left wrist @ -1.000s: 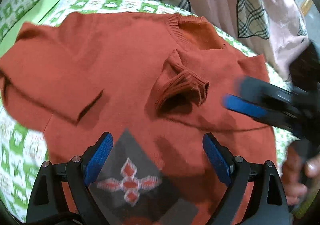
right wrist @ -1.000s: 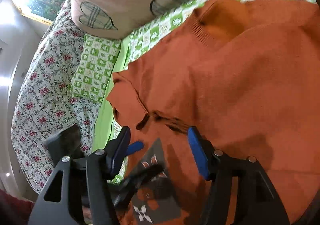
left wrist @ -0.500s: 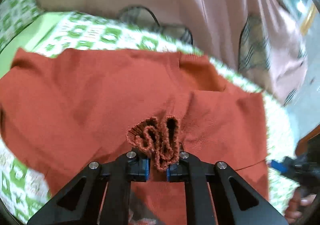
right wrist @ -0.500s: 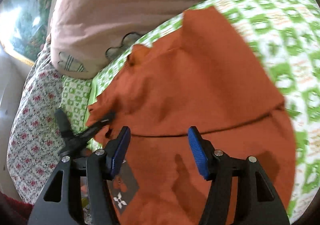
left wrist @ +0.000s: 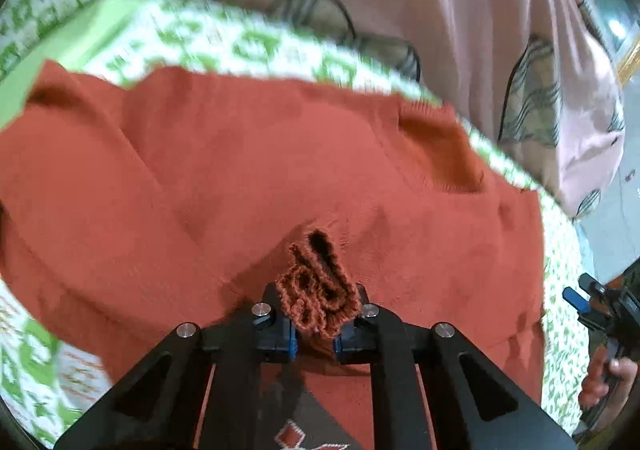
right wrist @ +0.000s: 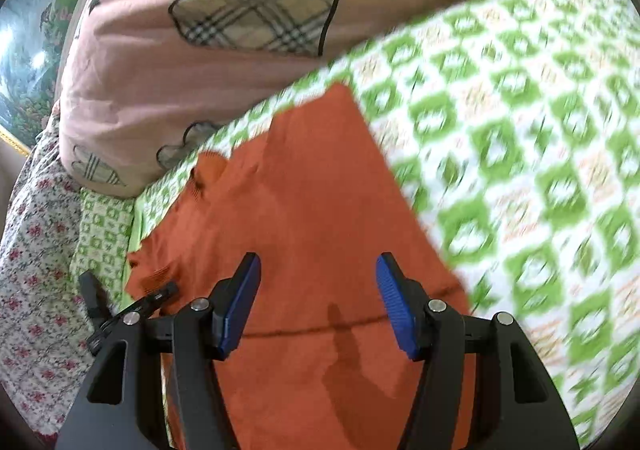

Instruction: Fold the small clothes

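1. Left wrist: looks steeply down along its fingers, close over the orange sweater (left wrist: 280, 170), toward the pink pillow (left wrist: 460, 10).
2. Right wrist: tilted down, slightly farther off, over the sweater's edge and the green-checked bedcover (right wrist: 520, 130).
3. Shared: sweater, bedcover, pillow.

Green-patterned bedsheet (left wrist: 248, 42) smearing with motion blur in the left wrist view, its print unreadable; same smear running along the right side of the right wrist view. Sweater (left wrist: 240, 178) getting cut off by the left edge, its lower part hiding behind the left gripper (left wrist: 314, 344). Dark patch with a diamond motif (left wrist: 308, 434) running off the bottom edge. Cuff (left wrist: 316, 302) bunching, so its pinched end is hiding between the pads. Person's hand (left wrist: 608, 382) at lower right getting clipped by the rim.
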Demonstrator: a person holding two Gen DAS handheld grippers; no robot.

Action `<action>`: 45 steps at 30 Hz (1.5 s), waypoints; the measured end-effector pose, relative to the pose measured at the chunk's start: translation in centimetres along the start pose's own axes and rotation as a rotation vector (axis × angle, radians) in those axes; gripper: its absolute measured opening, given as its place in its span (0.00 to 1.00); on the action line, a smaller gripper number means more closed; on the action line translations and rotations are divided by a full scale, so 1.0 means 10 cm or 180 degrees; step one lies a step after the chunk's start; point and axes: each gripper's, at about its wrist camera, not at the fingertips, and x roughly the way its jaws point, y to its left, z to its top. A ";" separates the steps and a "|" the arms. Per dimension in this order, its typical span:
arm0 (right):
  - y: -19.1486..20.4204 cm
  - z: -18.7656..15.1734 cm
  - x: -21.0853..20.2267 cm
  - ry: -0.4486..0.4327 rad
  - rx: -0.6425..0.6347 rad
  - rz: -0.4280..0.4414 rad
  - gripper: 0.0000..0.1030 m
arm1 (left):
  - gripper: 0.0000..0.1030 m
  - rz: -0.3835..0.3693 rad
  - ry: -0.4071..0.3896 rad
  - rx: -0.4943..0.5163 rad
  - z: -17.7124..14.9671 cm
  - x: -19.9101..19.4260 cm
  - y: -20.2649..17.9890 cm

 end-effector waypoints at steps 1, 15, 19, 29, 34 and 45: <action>-0.02 0.06 -0.02 -0.0055 -0.0028 -0.0045 0.59 | 0.10 0.0018 -0.0023 -0.0042 -0.01 -0.06 0.06; -0.01 0.43 0.90 0.0321 -0.0636 -0.0672 0.10 | 0.10 0.0118 0.0120 -0.0178 -0.19 -0.12 0.28; -0.03 0.53 0.54 0.0127 -0.0621 -0.0611 0.10 | 0.10 -0.0031 0.0120 -0.0116 -0.18 -0.12 0.13; -0.35 0.49 0.59 0.0153 -0.0326 -0.0851 0.15 | 0.22 0.0183 0.0263 0.0064 -0.22 0.03 0.12; -0.20 0.39 0.27 -0.0040 -0.0291 -0.0933 0.37 | 0.26 0.0276 0.0187 0.0078 -0.27 -0.31 0.28; 0.49 -0.47 0.34 0.0331 -0.0445 -0.0248 0.50 | 0.64 0.0566 0.0116 -0.0203 -0.11 -0.59 0.67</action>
